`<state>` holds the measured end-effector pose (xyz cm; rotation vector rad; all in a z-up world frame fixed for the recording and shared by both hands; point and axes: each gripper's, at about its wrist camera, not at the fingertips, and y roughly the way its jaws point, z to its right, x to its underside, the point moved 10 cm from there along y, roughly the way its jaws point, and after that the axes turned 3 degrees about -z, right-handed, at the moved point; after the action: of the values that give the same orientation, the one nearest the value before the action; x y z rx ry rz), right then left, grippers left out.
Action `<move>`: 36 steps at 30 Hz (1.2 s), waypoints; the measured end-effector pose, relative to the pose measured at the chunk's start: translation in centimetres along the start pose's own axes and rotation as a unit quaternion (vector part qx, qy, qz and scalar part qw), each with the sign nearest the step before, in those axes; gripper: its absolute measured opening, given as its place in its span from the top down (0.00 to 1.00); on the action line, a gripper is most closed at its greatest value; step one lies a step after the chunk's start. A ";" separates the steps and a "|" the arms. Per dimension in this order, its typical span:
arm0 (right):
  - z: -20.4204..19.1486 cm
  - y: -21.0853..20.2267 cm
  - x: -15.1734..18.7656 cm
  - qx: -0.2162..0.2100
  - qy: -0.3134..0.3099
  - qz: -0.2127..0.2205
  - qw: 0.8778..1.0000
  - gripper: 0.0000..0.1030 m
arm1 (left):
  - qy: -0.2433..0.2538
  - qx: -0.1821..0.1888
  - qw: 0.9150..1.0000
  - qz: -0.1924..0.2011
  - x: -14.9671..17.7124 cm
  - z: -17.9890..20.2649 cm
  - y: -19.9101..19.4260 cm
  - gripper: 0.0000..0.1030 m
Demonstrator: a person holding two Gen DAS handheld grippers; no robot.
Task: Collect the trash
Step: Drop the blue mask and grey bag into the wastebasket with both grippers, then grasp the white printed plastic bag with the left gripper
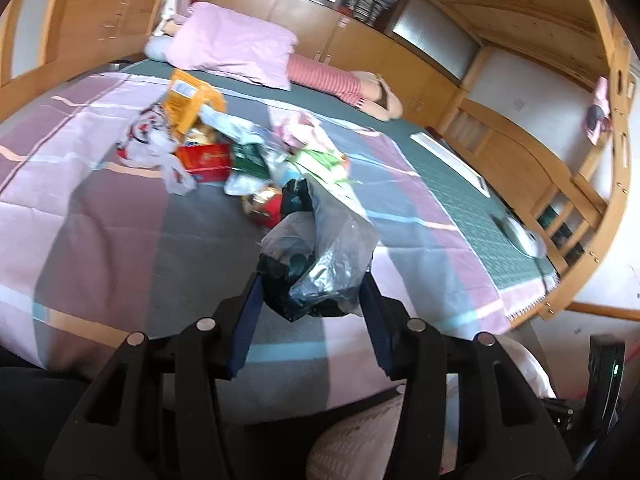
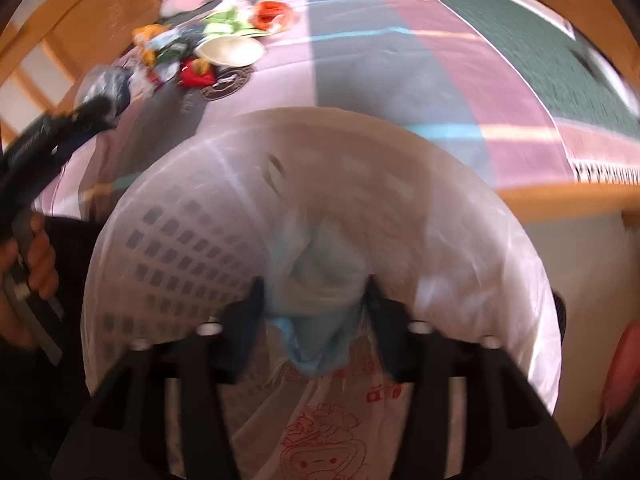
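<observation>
Here the left hand-held gripper (image 1: 312, 280) is clenched on a crumpled grey plastic bag (image 1: 320, 252), held above the bed (image 1: 100, 220) and its pink and grey checked cover. Beyond it a pile of trash (image 1: 208, 148) lies on the cover: wrappers, an orange carton, a red box. The right hand-held gripper (image 2: 316, 300) hangs over a white laundry basket (image 2: 172, 248) lined with a printed bag; a pale blue bag (image 2: 316, 336) sits between its jaws, though blur hides whether the pads press it.
</observation>
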<state>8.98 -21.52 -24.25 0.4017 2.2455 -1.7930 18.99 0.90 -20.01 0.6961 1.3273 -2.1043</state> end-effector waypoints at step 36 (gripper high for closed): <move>1.2 -14.8 -7.0 0.070 0.037 0.338 0.938 0.03 | 0.109 0.247 0.959 -0.089 6.2 10.9 -2.4 0.06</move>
<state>10.24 -26.21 -8.57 1.1234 1.7025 -1.5636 11.49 -9.30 -18.57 1.0723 0.9967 -2.6046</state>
